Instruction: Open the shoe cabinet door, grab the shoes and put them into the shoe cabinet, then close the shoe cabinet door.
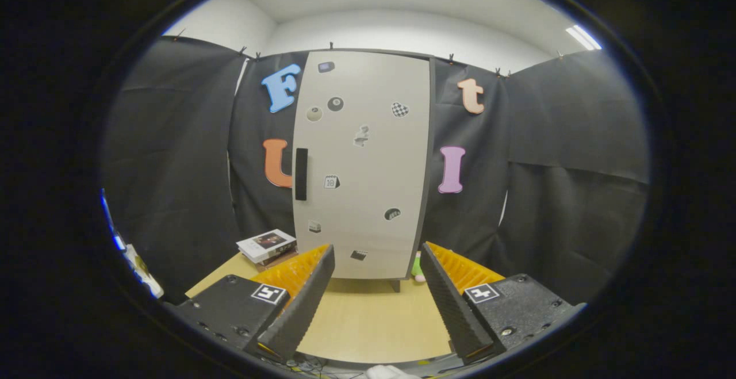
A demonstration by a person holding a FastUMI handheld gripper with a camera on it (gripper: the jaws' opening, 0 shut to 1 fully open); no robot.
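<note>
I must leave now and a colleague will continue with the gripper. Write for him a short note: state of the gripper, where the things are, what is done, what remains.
Gripper: open, holding nothing, fingers spread above the wooden table and aimed at the cabinet.
Shoe cabinet: stands upright at the far side of the table, beyond the fingers. Door shut; its dark handle is on the door's left edge.
Shoes: something small, green and pink, peeks out at the cabinet's lower right corner; cannot tell if it is a shoe.
A stack of books lies left of the cabinet.
Done: nothing yet.
Left: open the door, put the shoes in, close the door.
</note>
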